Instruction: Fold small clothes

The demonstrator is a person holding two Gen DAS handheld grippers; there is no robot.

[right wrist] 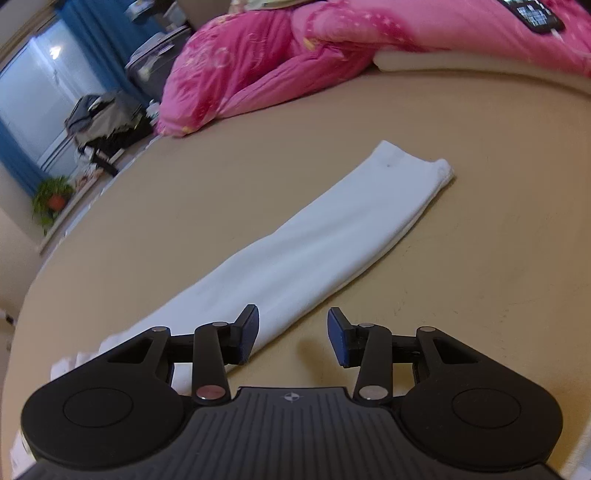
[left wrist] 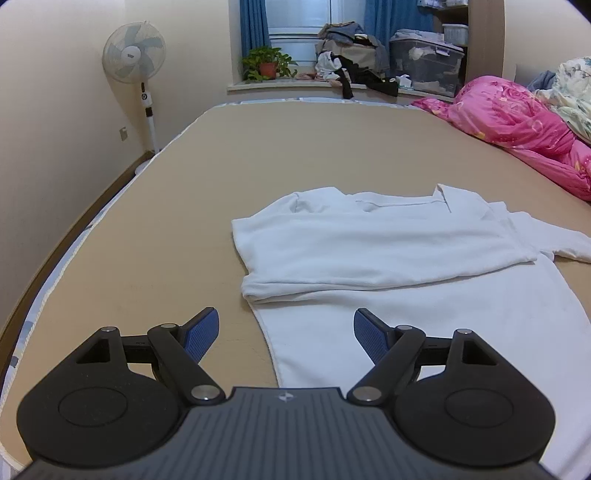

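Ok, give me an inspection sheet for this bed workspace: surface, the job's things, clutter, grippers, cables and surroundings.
Surface: tan bed top, mostly bare.
Job's things: white shirt, partly folded; its long sleeve lies stretched flat.
Clutter: pink quilt bunched at the bed's far side; dark phone-like device on it.
Grippers: left gripper open, empty, over the shirt's near edge; right gripper open, empty, beside the sleeve.
Cables: nothing seen.
Surroundings: standing fan, potted plant, clothes pile, storage bin, blue curtains.

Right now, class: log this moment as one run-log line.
step: fold shirt | shirt: partly folded on bed | sleeve: flat | left tool: open, empty | right tool: open, empty
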